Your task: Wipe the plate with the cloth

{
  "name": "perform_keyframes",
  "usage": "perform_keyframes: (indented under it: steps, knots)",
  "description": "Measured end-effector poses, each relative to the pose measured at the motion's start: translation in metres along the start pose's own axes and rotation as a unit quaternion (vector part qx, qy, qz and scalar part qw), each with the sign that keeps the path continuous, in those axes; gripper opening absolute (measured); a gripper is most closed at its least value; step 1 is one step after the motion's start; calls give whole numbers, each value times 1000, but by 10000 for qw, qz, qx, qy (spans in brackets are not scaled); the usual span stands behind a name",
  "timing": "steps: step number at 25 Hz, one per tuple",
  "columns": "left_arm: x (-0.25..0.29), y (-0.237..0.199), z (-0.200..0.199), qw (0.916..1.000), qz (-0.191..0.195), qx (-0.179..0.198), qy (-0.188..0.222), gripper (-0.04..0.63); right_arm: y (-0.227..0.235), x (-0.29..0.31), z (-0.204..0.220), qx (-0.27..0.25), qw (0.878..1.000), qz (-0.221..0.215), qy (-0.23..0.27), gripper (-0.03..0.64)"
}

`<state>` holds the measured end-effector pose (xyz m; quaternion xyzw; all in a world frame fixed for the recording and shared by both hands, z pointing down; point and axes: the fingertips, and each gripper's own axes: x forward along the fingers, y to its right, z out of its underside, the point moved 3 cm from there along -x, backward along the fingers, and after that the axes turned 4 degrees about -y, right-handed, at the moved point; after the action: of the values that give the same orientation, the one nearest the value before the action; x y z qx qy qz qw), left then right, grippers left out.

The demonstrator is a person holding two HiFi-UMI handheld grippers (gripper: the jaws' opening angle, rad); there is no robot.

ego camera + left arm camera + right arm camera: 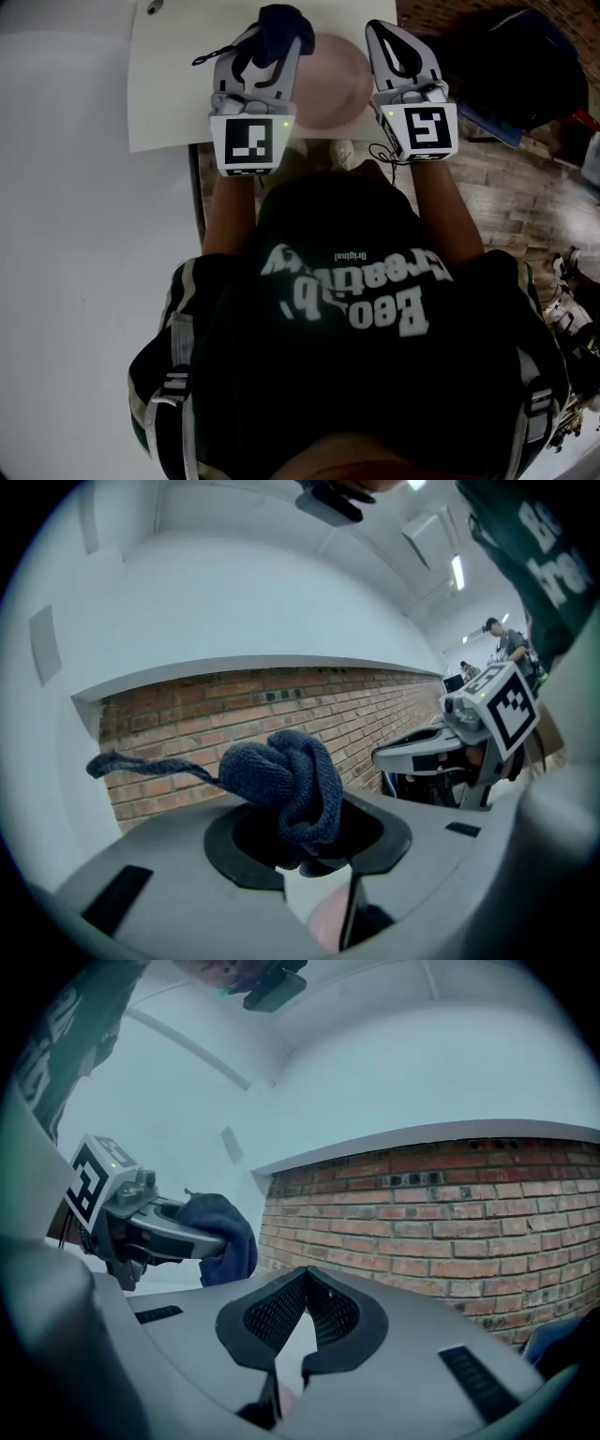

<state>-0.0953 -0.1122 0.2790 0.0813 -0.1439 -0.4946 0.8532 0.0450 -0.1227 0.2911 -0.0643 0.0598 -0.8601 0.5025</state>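
A pink plate (pixel 333 84) lies on the white table (pixel 169 94), between my two grippers in the head view. My left gripper (pixel 272 36) is shut on a bunched dark blue cloth (pixel 281 26), held over the plate's left rim. In the left gripper view the cloth (pixel 286 785) bulges out of the jaws, with a loose thread trailing left. My right gripper (pixel 392 42) hovers at the plate's right edge. Its fingertips (pixel 307 1279) meet with nothing between them. A sliver of pink shows below the jaws in both gripper views.
The table's near edge (pixel 281 143) runs just under the grippers' marker cubes. A small object (pixel 153 7) sits at the table's far left. A dark bag (pixel 511 66) lies on the wooden floor to the right. A brick wall (pixel 450 1213) stands ahead.
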Motion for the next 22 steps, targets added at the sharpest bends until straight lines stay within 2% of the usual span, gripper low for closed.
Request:
perform_keyframes:
  steps: [8, 14, 22]
  knots:
    - [21, -7, 24, 9992, 218, -138, -299, 127, 3, 19, 9, -69, 9997, -41, -240, -3]
    - [37, -4, 36, 9965, 627, -65, -545, 127, 5, 33, 12, 16, 9996, 63, -260, -5]
    - [63, 32, 73, 9853, 1221, 220, -1179, 129, 24, 34, 26, 239, 9988, 239, -345, -3]
